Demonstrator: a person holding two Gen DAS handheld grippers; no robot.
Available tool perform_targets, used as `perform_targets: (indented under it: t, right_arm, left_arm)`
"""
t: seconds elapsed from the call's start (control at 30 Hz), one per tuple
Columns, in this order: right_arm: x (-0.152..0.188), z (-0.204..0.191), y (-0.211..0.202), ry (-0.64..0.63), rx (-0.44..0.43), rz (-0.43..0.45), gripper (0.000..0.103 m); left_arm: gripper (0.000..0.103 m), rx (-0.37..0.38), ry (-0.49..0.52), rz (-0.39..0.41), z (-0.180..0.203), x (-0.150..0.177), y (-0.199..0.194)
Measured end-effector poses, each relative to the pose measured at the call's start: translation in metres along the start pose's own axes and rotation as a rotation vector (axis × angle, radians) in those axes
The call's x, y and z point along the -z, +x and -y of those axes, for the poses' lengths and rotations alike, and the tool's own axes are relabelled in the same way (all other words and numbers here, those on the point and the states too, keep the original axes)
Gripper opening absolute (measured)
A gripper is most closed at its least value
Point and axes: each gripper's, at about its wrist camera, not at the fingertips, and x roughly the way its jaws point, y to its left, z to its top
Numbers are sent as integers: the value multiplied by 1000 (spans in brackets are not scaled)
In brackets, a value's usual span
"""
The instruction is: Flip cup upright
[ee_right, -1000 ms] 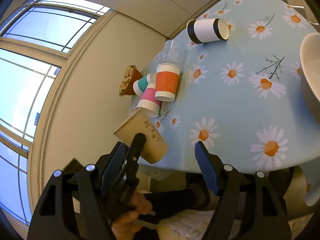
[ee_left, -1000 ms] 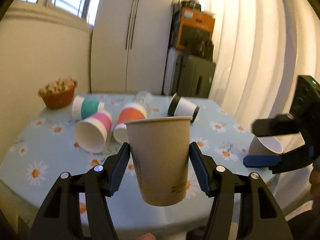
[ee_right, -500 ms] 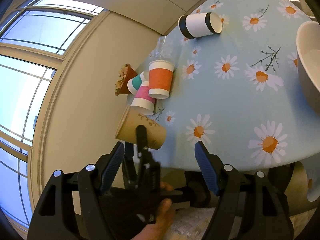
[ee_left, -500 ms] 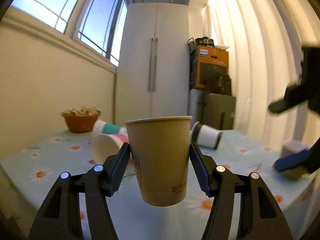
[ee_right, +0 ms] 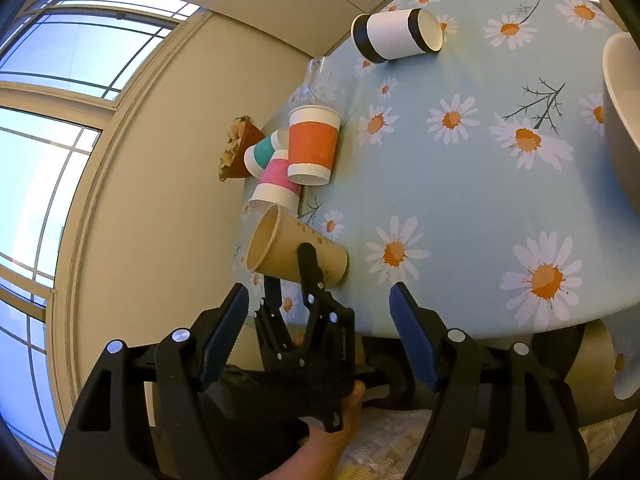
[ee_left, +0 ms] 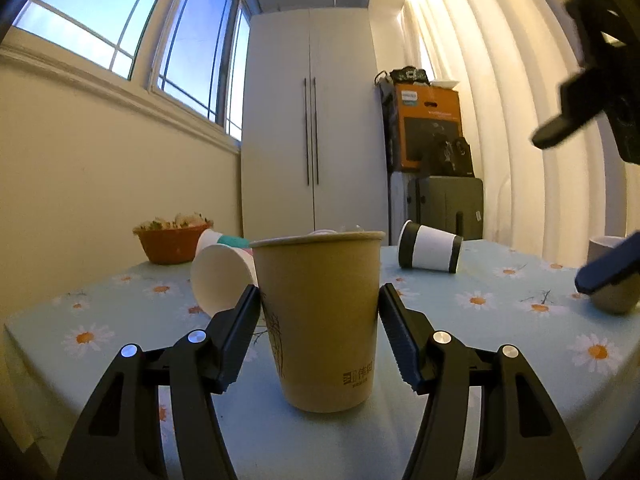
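From my left gripper [ee_left: 318, 312] I look straight down its two fingers, and the brown paper cup [ee_left: 318, 320] stands between them, mouth up, base low on the daisy tablecloth [ee_left: 500, 308] near the table's front edge. The left pad [ee_left: 240, 332] lies along the cup's wall; the right pad [ee_left: 394, 334] is close beside the other wall, but I cannot tell whether it presses or has just let go. So I cannot say if that gripper clamps the cup or merely brackets it. The cup's long axis runs vertical, at right angles to the fingers, which come in level from the front. I judge the base to be touching the cloth or nearly so, though the low angle leaves it unsure.

Further along, behind the cup on the left, lie a pink-banded cup [ee_right: 276, 184], a teal-banded cup [ee_right: 260, 152] and an orange-banded cup [ee_right: 314, 144], all on their sides, with an orange bowl [ee_left: 172, 240] beyond. A black-and-white cup [ee_left: 430, 246] lies on its side past the middle.

On the right, my right gripper [ee_right: 320, 332] hangs off the table's edge with its blue pads spread wide, nothing between them. It is well apart from the brown cup, so the left is plainly the nearer one. A pale bowl [ee_right: 620, 120] sits at the far right.

What matters for the next move, I think, is that vertical axis: if the base is seated, the left fingers need only spread sideways and back out level, without tipping the rim.
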Motion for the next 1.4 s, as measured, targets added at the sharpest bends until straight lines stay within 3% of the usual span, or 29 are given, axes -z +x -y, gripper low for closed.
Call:
perform_targets:
  t: [0.33,0.4,0.47,0.7,0.9,1.1,1.23,1.4]
  right_arm:
    - [1,2,-1,5,15,1,73]
    - [0,2,0,4,16,0,73]
    - [0,1,-1,1,17,2,73]
    - [-1,-4,-8,-39,38,43,75]
    - [1,-12,-16,-101,59,105,76]
    - [14,-26,-27,-228,180,210,81]
    - [35,-33,-24,-306,261,214,83]
    - [70,-47,-31,-397,295,263,83]
  left_arm:
    - [61,21,12,-23,5,3,-2]
    - [76,16,-1,-29,3,1,-2]
    - [84,14,-20,-43,0,-1,-2]
    - [96,42,-59,-60,-14,-17,-13]
    - [96,77,-28,-119,-26,-49,-31]
    - [96,128,-23,-183,-54,-77,-59]
    - [96,222,27,-208,-69,-100,-79]
    - [96,302,65,-233,-89,-122,-106]
